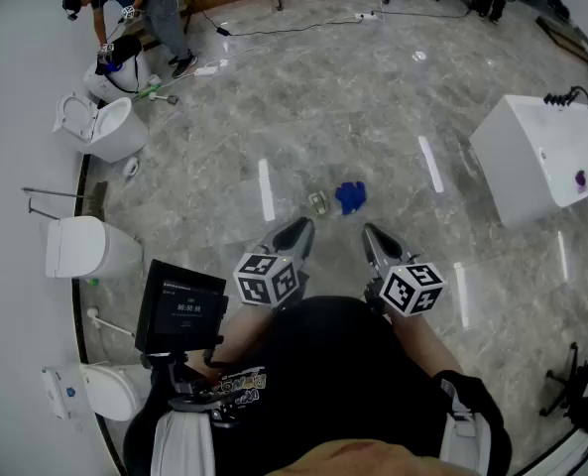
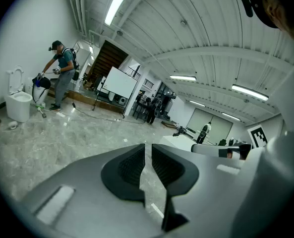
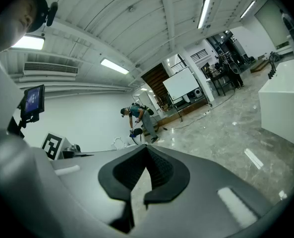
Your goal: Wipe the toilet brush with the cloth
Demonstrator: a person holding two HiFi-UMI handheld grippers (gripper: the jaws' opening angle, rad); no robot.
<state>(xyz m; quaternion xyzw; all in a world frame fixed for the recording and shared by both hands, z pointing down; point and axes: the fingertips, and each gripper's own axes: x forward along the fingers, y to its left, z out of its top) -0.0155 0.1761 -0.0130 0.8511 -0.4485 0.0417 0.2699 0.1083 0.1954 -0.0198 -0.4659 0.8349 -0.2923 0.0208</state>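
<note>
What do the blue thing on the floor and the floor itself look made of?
Blue thing: probably soft fabric, matte, crumpled into folds. Floor: polished stone or marble-look tile, glossy; grey veining and streaks of reflected light.

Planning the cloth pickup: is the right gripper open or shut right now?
Shut. In the right gripper view, the right gripper has its jaws meeting at the tips, with nothing between them.
</note>
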